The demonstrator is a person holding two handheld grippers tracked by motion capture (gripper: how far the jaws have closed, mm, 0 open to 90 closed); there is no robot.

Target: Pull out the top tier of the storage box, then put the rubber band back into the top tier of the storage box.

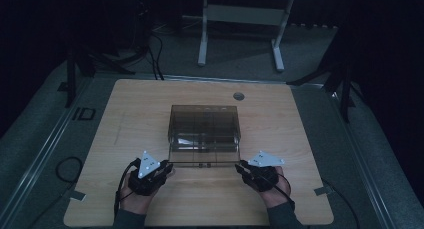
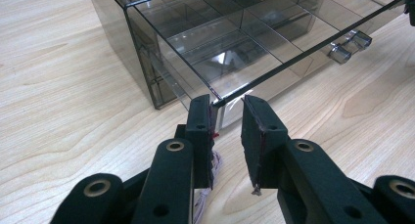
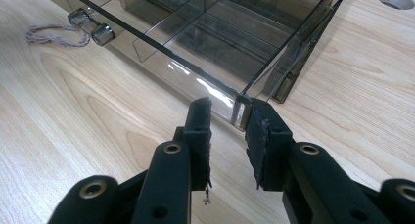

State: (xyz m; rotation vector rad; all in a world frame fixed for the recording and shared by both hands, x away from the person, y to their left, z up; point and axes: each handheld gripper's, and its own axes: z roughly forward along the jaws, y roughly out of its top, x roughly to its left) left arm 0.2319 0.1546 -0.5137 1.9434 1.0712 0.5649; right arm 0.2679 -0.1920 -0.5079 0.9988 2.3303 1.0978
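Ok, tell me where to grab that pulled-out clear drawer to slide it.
Probably the drawer by its two front corners, coming from the person's side. The left gripper and right gripper already straddle them; the small front knobs offer less purchase.

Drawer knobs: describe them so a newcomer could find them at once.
On the wooden table stands a smoky clear drawer box with its divided drawer pulled toward the person. The two knobs sit side by side at the middle of the drawer's front panel: short shiny clear cylinders, the only parts protruding from it.
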